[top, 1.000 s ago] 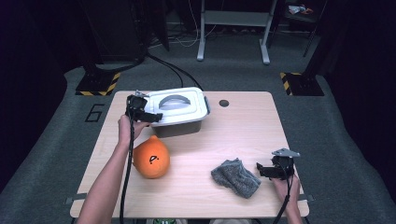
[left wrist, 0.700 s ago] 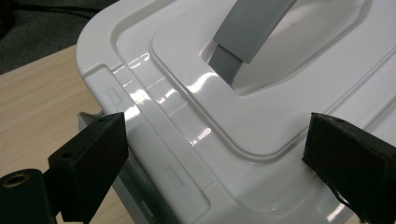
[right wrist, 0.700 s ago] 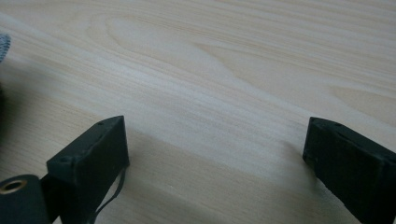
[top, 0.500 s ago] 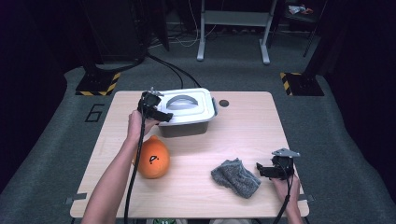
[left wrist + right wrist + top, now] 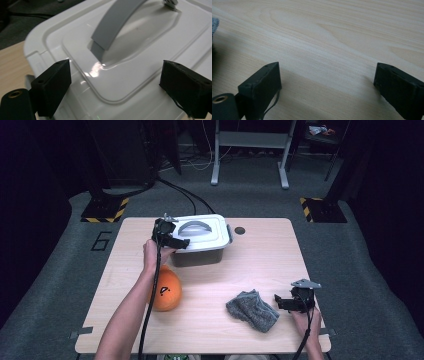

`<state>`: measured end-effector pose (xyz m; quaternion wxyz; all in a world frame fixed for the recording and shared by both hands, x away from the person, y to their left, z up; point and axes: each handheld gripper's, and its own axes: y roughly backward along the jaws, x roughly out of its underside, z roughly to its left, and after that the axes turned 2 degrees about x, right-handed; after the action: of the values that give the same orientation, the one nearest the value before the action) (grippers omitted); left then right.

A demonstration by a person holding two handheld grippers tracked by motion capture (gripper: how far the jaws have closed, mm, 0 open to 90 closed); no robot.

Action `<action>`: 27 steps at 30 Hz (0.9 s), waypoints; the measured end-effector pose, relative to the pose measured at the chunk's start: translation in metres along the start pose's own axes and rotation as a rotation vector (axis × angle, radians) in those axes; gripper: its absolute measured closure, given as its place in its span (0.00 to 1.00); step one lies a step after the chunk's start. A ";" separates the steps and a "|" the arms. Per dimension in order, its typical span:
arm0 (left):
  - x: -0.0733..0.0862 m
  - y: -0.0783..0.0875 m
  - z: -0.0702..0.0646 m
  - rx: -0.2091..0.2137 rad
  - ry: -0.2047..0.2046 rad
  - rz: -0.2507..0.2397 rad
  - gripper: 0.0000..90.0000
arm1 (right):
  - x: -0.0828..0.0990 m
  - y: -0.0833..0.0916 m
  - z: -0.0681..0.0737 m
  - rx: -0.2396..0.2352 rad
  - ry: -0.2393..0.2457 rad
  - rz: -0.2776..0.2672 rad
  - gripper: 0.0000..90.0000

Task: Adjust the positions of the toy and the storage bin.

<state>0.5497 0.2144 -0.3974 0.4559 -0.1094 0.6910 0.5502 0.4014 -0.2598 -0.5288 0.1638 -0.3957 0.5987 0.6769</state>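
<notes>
A grey bin with a white lid (image 5: 202,232) and a grey arched handle (image 5: 194,224) stands at the back of the wooden table (image 5: 260,255). My left gripper (image 5: 176,242) hovers open over the lid's near left corner. In the left gripper view its jaws stand wide apart above the white lid (image 5: 130,75), just short of the handle (image 5: 112,22). An orange ball (image 5: 166,291) lies beside the left forearm. A crumpled grey cloth (image 5: 251,310) lies at the front right. My right gripper (image 5: 281,302) rests open on the table just right of the cloth, nothing between its jaws.
A small dark hole (image 5: 240,230) marks the table top right of the bin. The grey cloth's edge (image 5: 214,25) peeks in at the left of the right gripper view. Beyond the table are carpet, black cables (image 5: 185,195) and a metal frame's legs (image 5: 250,150).
The left hand has carried its open gripper to the right along the bin's lid, and the bin has shifted right with it. The right gripper has stayed still.
</notes>
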 end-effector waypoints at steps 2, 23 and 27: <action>0.002 0.002 0.006 -0.032 0.023 0.001 0.08 | 0.000 0.000 0.000 -0.003 0.001 0.001 0.07; 0.012 -0.001 0.016 0.078 0.047 0.003 0.08 | 0.000 0.000 0.000 0.001 -0.001 0.000 0.07; 0.010 -0.005 0.010 0.102 0.037 0.001 0.08 | 0.000 0.000 0.000 -0.001 0.000 0.000 0.07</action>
<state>0.5522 0.2246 -0.4074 0.4478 -0.0961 0.7265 0.5123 0.4015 -0.2597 -0.5288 0.1637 -0.3957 0.5985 0.6771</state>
